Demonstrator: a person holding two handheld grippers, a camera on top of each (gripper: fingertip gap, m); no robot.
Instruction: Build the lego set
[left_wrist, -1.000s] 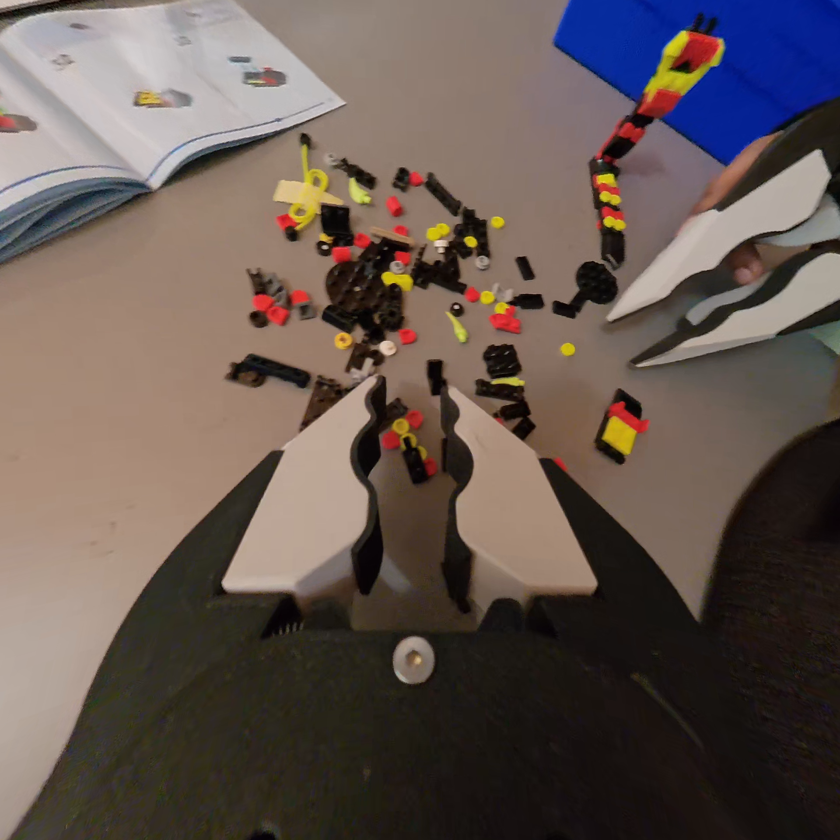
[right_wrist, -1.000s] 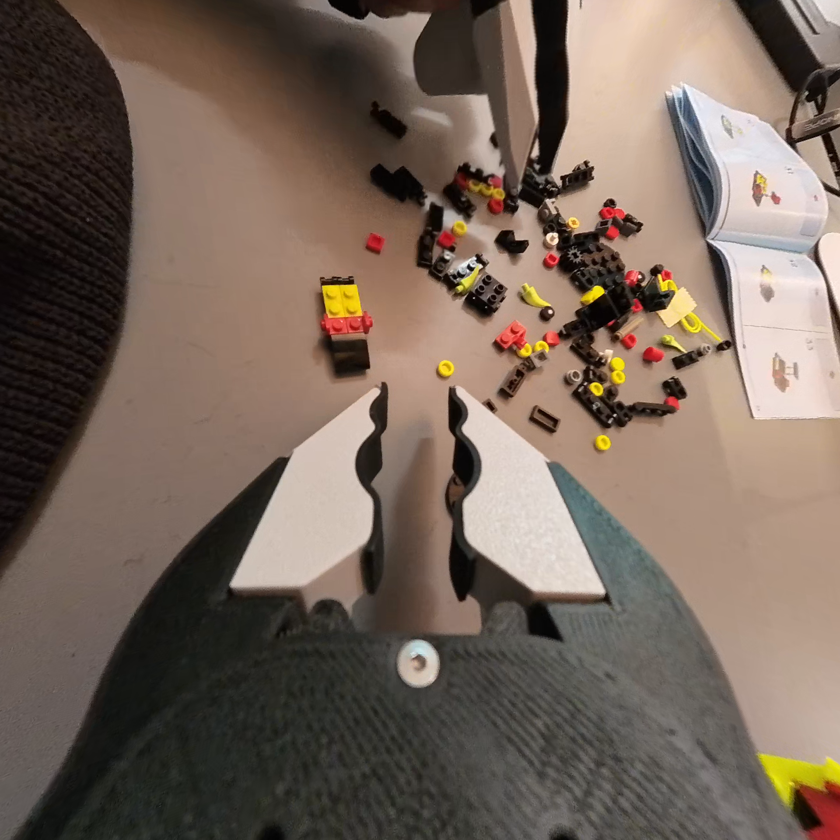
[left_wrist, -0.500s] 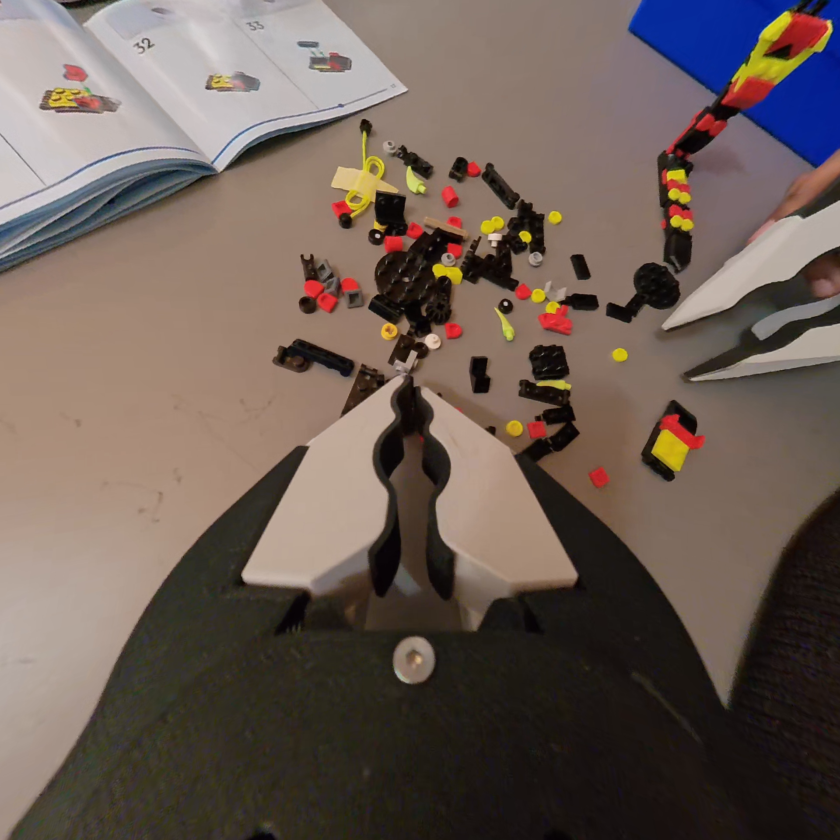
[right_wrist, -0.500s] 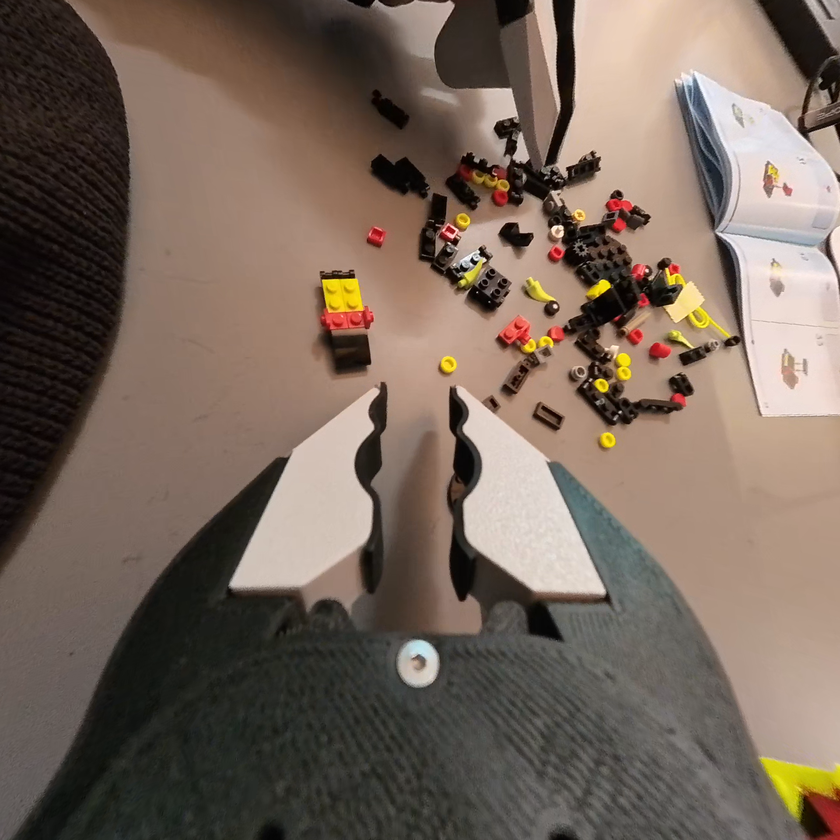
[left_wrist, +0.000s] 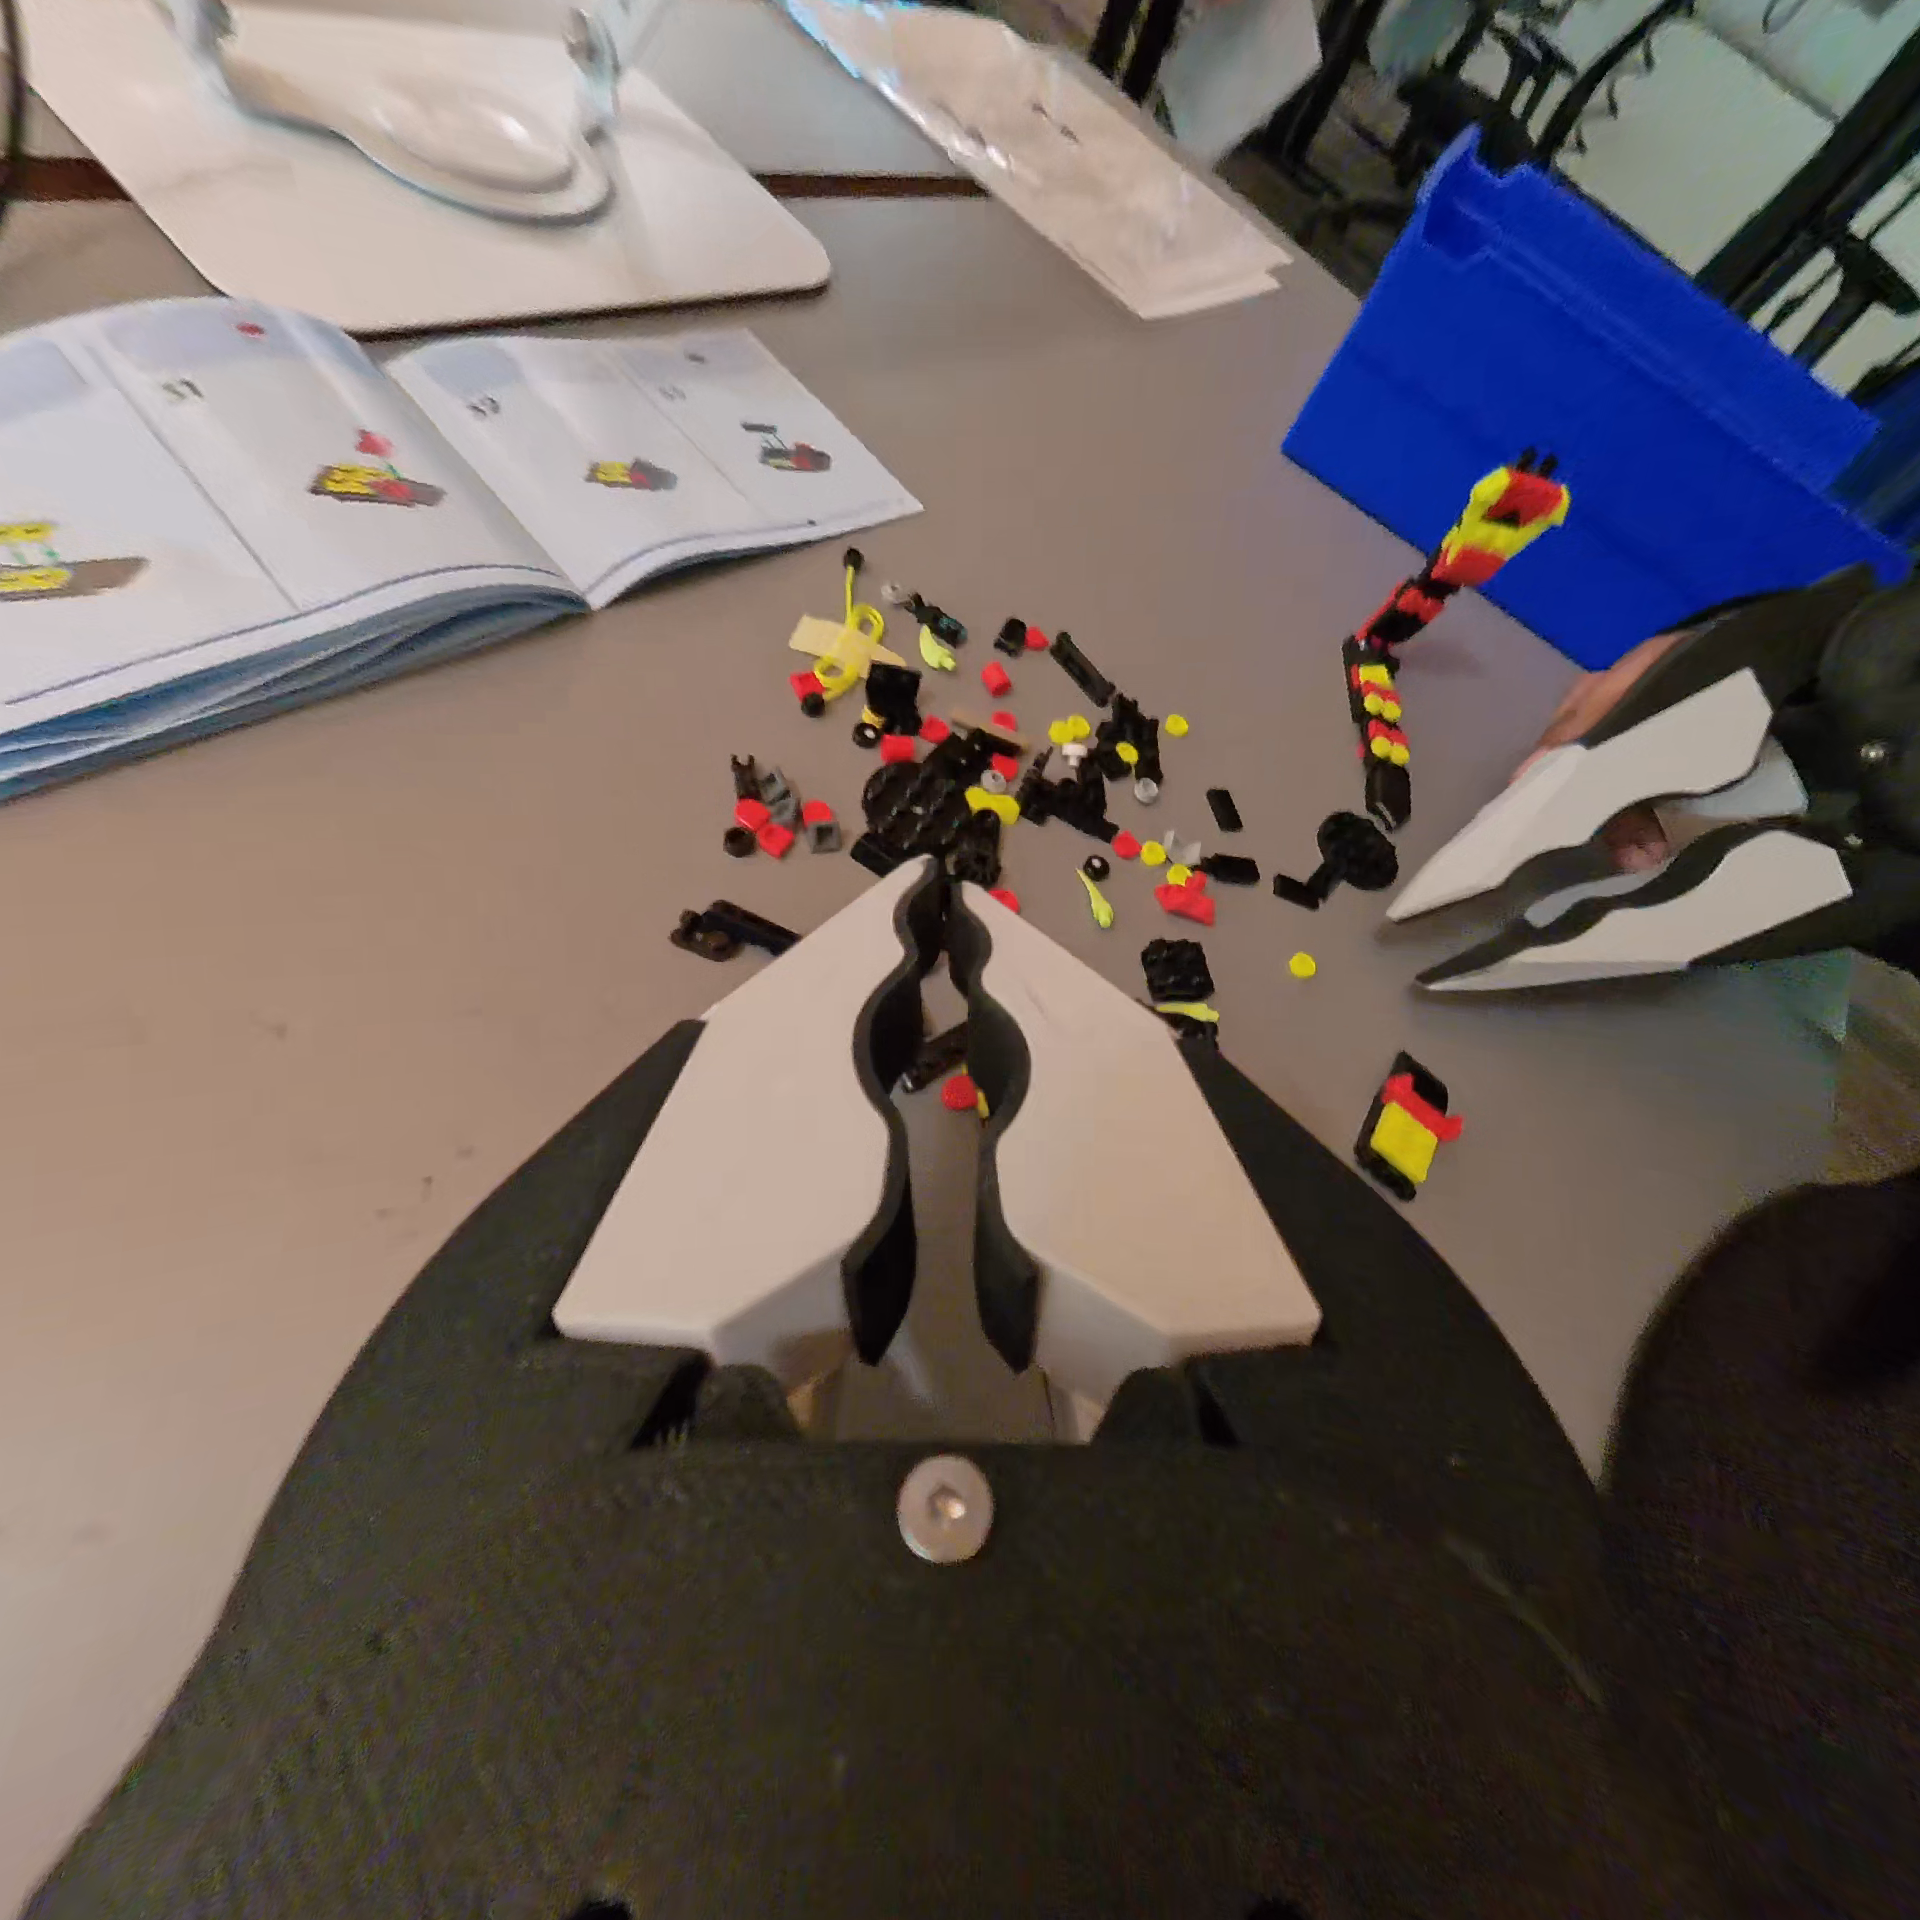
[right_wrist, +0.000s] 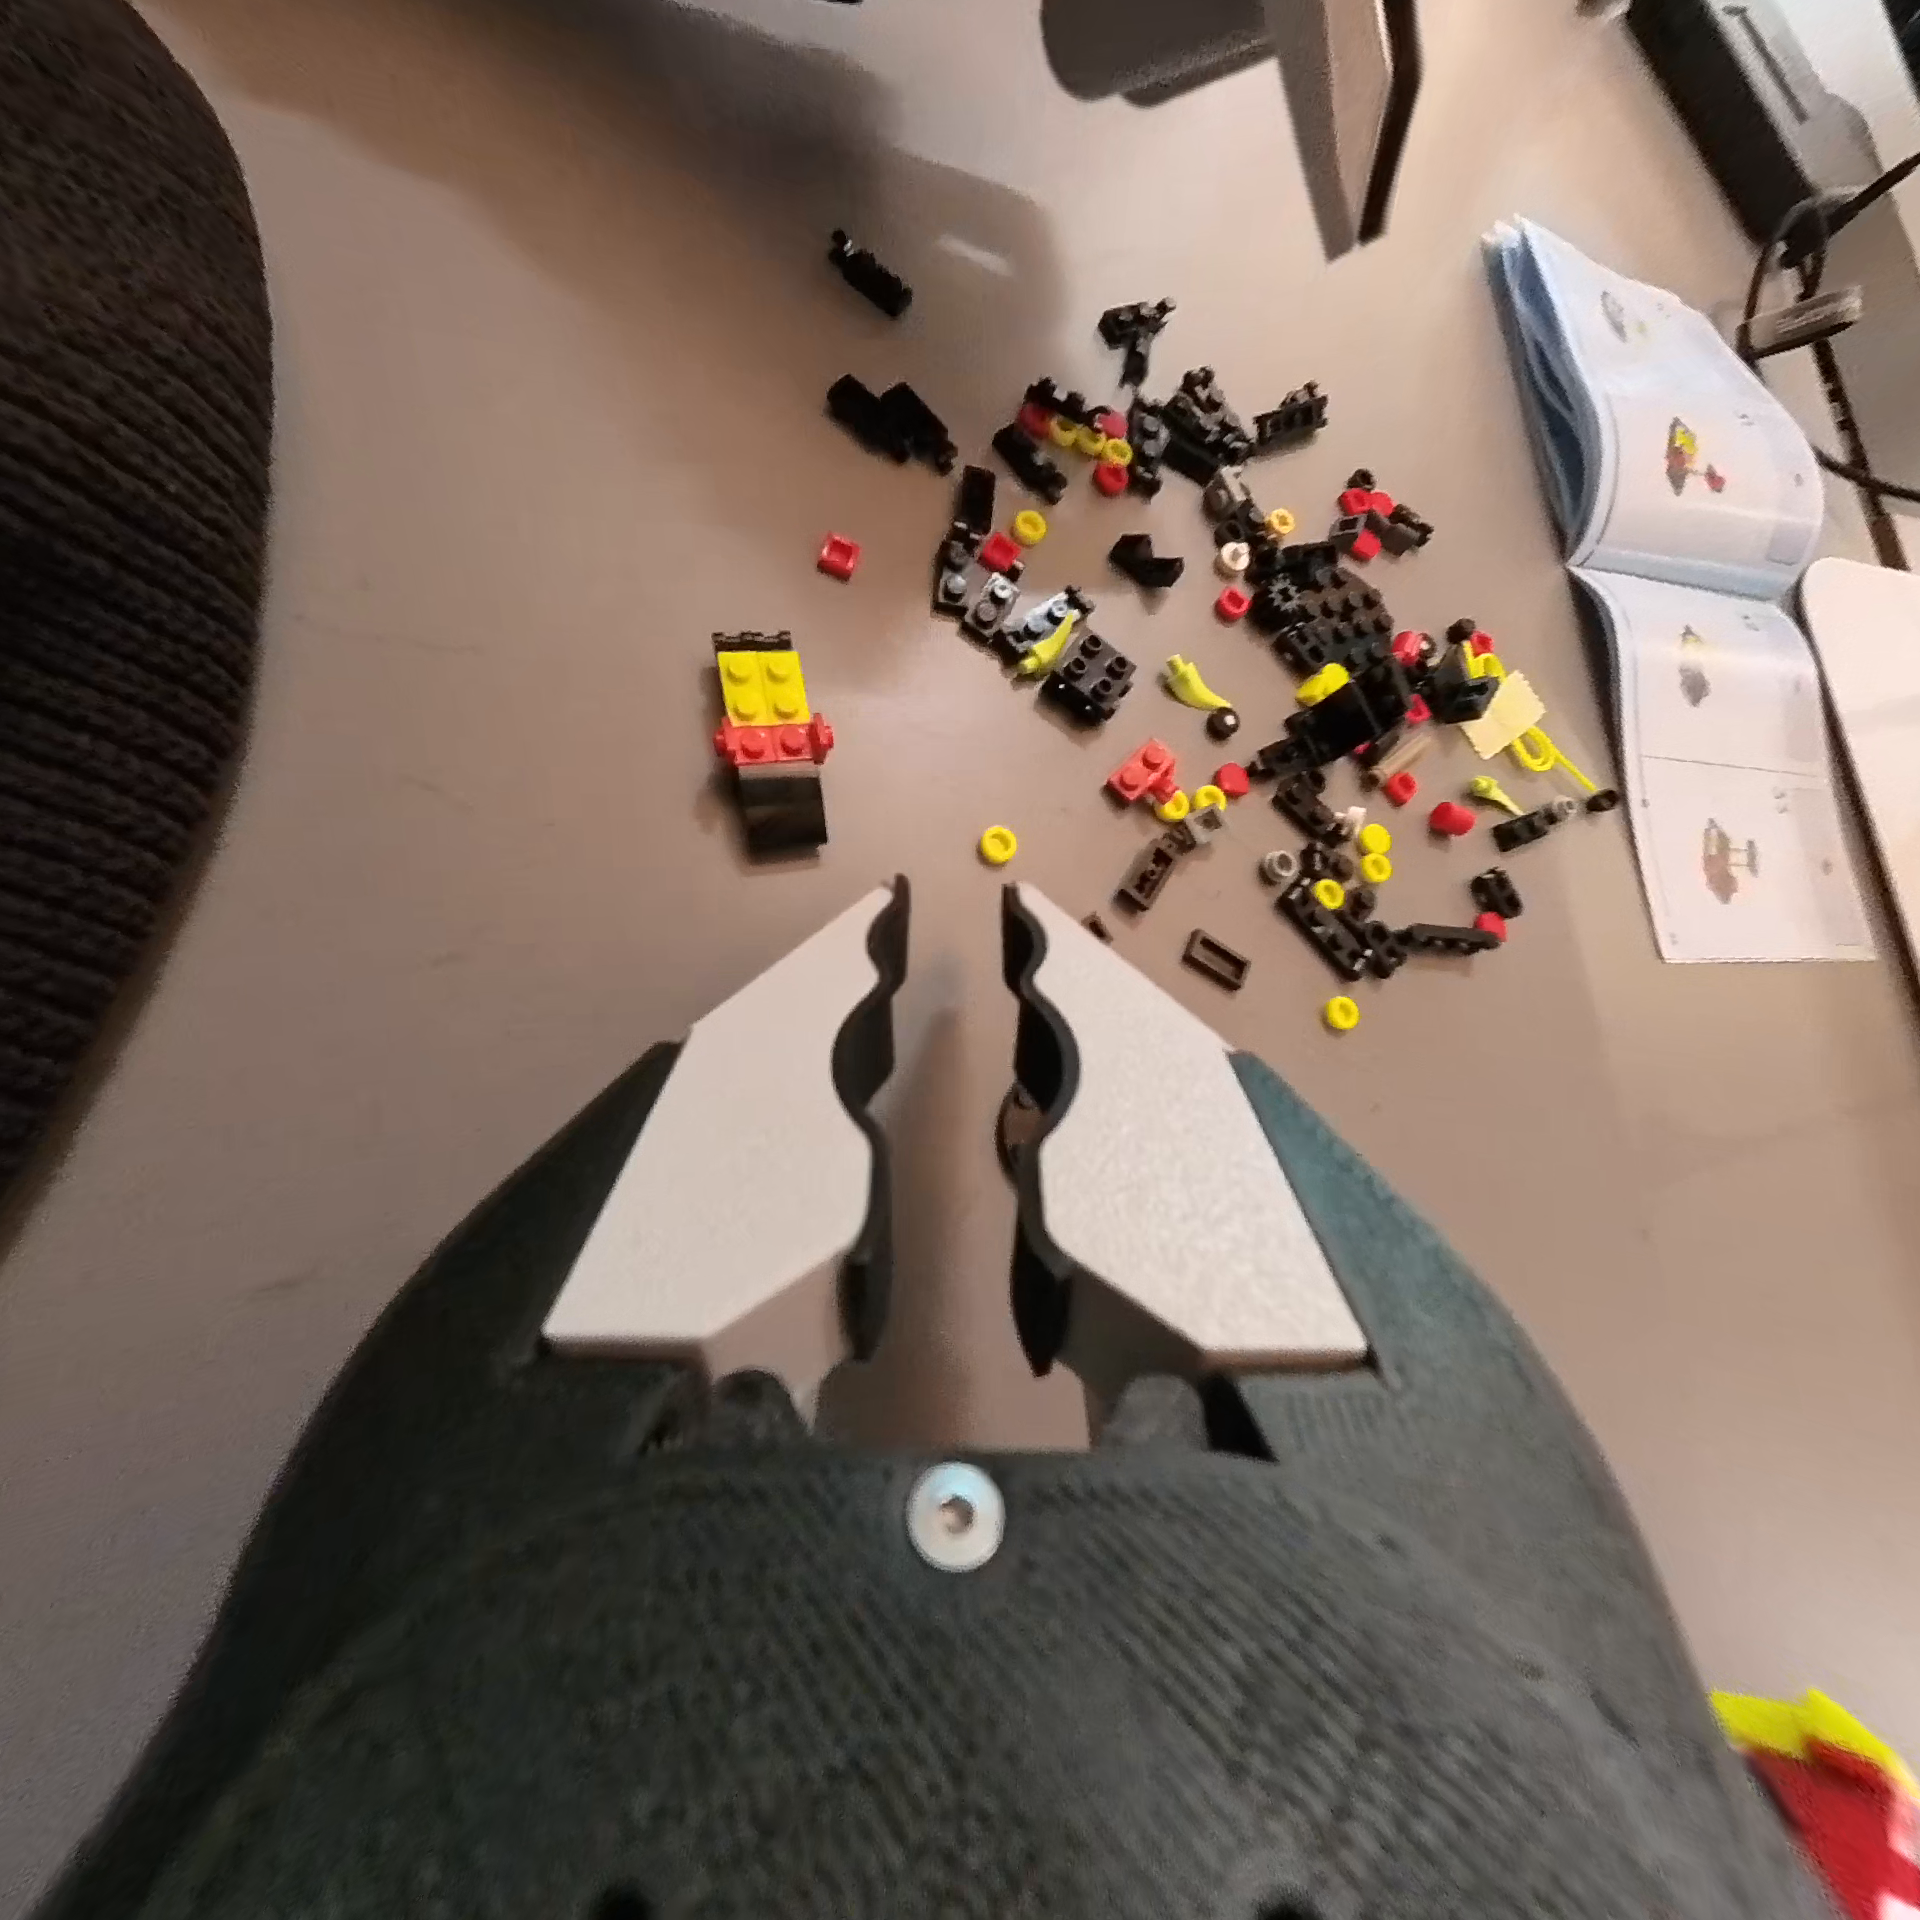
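The lego pieces lie scattered loose on the counter, mostly black w/ red and yellow bits, between the two tools. Two parts look built: a small yellow-red-black block lying apart from the pile, and a long jointed red-yellow-black strip rising from the counter near the blue bin. Judging by the heap of loose bits, the build is early to mid-way; most pieces are not yet joined. The open booklet sits beyond the pile.

Left tool: tips together, raised above the pile. Whether a tiny piece is pinched at the tips can't be told; dark bits behind blend w/ the black pads. Right tool: tips apart, nothing between them, near the yellow ring and the small block.

Hard to see: left wrist view is blurred, so small parts smear. The strip's top only shows as a yellow-red corner at the right wrist view's edge. Some pieces lie hidden under the left tool. A dark knitted sleeve cuts off one side.
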